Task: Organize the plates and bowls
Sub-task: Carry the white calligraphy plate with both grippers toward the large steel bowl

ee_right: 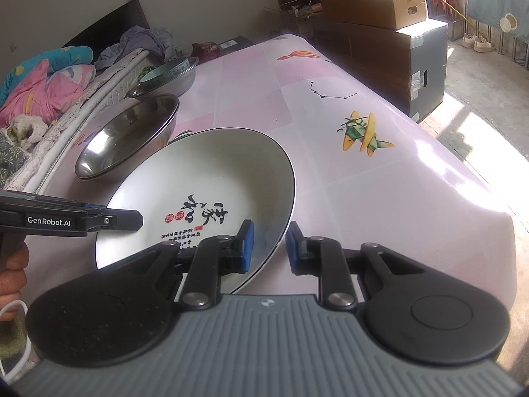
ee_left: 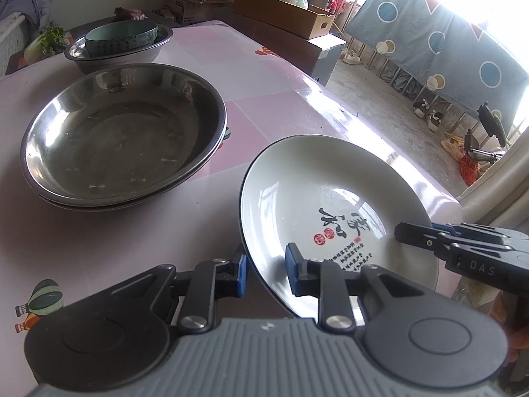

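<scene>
A white ceramic plate (ee_left: pixel 330 205) with black calligraphy and red seals sits near the table's front edge; it also shows in the right wrist view (ee_right: pixel 211 178). My left gripper (ee_left: pixel 266 269) is open, with its fingers on either side of the plate's left rim. My right gripper (ee_right: pixel 269 246) is open, with its fingers on either side of the plate's right rim. Two stacked steel plates (ee_left: pixel 122 132) lie to the left. A teal bowl (ee_left: pixel 120 38) sits in a steel basin (ee_left: pixel 82 56) further back.
The pink table (ee_right: pixel 363 192) drops off to the floor on the right. Cardboard boxes (ee_right: pixel 373 10) stand beyond the far end. Bedding and clothes (ee_right: pixel 43 82) lie along the table's left side.
</scene>
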Tool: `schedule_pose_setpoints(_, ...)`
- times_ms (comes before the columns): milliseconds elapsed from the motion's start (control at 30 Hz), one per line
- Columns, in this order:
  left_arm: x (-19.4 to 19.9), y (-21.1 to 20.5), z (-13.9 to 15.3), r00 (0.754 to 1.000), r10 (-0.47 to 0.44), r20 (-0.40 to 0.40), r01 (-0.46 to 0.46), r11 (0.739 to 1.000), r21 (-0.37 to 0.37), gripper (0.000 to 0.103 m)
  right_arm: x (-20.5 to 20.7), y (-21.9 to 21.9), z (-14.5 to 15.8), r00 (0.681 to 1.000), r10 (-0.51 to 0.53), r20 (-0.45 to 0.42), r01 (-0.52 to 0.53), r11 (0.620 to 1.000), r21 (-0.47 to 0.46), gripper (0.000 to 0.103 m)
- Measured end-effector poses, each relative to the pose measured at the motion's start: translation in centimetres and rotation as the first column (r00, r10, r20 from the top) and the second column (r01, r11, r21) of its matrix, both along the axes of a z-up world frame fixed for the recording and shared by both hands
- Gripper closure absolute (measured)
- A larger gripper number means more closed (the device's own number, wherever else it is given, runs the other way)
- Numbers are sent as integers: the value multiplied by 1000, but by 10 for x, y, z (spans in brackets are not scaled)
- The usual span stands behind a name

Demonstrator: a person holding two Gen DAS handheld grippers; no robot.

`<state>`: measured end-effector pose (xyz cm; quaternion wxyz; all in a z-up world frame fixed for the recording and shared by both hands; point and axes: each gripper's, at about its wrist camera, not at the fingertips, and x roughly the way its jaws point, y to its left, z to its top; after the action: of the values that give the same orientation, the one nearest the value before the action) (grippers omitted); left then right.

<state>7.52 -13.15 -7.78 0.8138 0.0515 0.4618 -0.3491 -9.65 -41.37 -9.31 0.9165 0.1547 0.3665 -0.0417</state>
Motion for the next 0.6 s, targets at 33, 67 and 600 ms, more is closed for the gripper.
schedule_pose_setpoints(33, -1, 1, 0, 1000, 3, 0, -3, 1000, 0, 80, 0, 2, 0, 1000, 1, 2, -1, 1000, -13, 82)
schedule_pose_setpoints(67, -2, 1, 1, 1000, 5, -1, -5, 1000, 1, 80, 0, 2, 0, 1000, -1, 4, 1, 1000, -13, 82)
schedule_pose_setpoints(600, -6, -1, 1, 1000, -22, 1, 22, 999, 23, 75, 7, -3, -4, 1000, 0, 27, 0, 1000, 0, 82)
